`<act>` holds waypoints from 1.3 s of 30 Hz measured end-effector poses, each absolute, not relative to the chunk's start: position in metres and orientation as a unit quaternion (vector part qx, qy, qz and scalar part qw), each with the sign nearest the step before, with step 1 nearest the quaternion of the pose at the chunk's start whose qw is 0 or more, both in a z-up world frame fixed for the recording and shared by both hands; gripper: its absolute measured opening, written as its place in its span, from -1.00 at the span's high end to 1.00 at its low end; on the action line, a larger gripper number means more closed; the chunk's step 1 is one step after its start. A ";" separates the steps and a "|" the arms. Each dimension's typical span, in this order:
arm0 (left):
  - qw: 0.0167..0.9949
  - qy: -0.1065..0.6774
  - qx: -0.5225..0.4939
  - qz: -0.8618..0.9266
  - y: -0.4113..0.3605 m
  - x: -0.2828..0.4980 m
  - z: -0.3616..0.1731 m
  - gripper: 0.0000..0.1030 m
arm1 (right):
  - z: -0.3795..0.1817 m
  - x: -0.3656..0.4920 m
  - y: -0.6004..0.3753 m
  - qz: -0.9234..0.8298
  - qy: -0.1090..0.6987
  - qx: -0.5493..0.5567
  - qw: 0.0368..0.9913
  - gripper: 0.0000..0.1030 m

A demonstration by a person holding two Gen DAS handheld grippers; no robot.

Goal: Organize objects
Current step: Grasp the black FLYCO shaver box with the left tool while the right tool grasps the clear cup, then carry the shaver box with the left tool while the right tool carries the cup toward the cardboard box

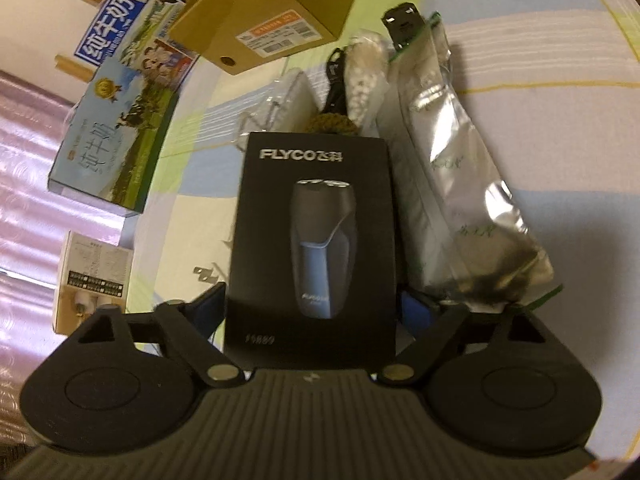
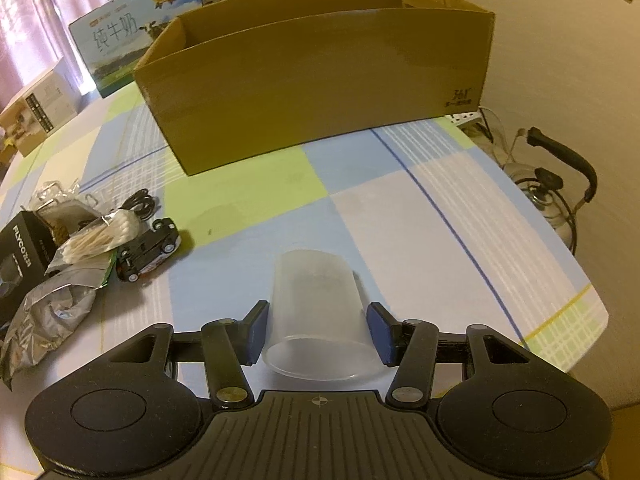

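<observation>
Right wrist: right hand-held gripper (image 2: 316, 330) pads bracket the cup (image 2: 316, 316), apparently clamped; cardboard box (image 2: 320, 80) straight ahead.
Left hand-held gripper (image 1: 312, 308) clamps shaver box (image 1: 312, 240), long axis pointing forward.

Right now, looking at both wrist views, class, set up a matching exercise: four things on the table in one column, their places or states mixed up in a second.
1. shaver box
2. plastic cup
3. toy car
4. cardboard box

A. open-topped, at the far side
B. between the left gripper fingers
C. between the right gripper fingers
D. beside the cotton swabs

Pairs: 1-B, 2-C, 3-D, 4-A
</observation>
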State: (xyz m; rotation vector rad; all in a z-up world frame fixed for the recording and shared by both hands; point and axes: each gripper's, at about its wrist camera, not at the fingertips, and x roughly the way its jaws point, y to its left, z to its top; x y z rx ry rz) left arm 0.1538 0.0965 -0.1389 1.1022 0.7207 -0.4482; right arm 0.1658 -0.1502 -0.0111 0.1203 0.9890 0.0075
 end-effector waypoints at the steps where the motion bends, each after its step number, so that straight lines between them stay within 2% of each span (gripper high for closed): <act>1: 0.766 0.331 0.510 -0.208 0.096 0.154 -0.140 -0.52 | -0.011 0.165 -0.151 0.002 0.474 0.058 0.879 0.03; 7: 0.781 0.330 0.487 -0.211 0.100 0.157 -0.130 -0.50 | -0.007 0.165 -0.158 0.002 0.469 0.061 0.881 0.04; 16: 0.859 0.373 0.297 -0.187 0.118 0.172 -0.066 -0.50 | 0.006 0.176 -0.163 0.024 0.454 0.062 0.888 0.04; 25: 0.898 0.398 0.114 -0.150 0.115 0.187 -0.014 -0.50 | 0.028 0.194 -0.166 0.064 0.430 0.056 0.899 0.04; 39: 0.915 0.378 0.036 -0.137 0.024 0.227 0.023 -0.50 | 0.074 0.219 -0.202 0.123 0.366 0.049 0.921 0.04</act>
